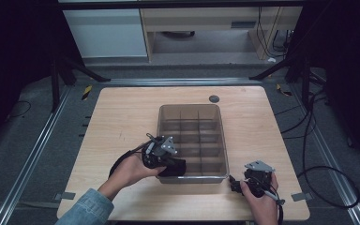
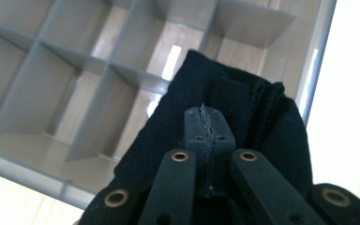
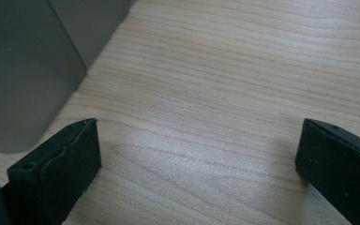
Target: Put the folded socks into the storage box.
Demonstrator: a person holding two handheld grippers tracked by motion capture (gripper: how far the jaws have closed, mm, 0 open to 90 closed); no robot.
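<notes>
Left gripper [image 1: 161,152]: held at the near left corner of the divided bin [image 1: 221,140], tilted forward and down over its rim; its grey three-cornered plate faces up in the high view.
Left jaws: closed together, pad against pad, in the left gripper view, with black fabric bunched around and beneath them; whether any fabric is pinched between the pads cannot be told.
Left hand [image 1: 130,171]: wraps the gripper body from below and behind; the forearm in a denim sleeve [image 1: 86,208] enters from the lower left.
Black cloth [image 2: 243,122]: a folded, ribbed dark piece draped over the bin's near wall, lying partly inside the near corner compartment and partly outside.
Divided bin: translucent grey, rectangular, split by thin walls into rows of compartments; it stands near the middle of the tabletop [image 1: 117,117].
Right gripper [image 1: 255,176]: held low over the tabletop, just beside the bin's near right corner.
Right jaws: wide apart, nothing between them; bare wood grain shows in the gap in the right gripper view.
Right hand [image 1: 262,201]: grasps the gripper from behind, coming in from the bottom edge.
</notes>
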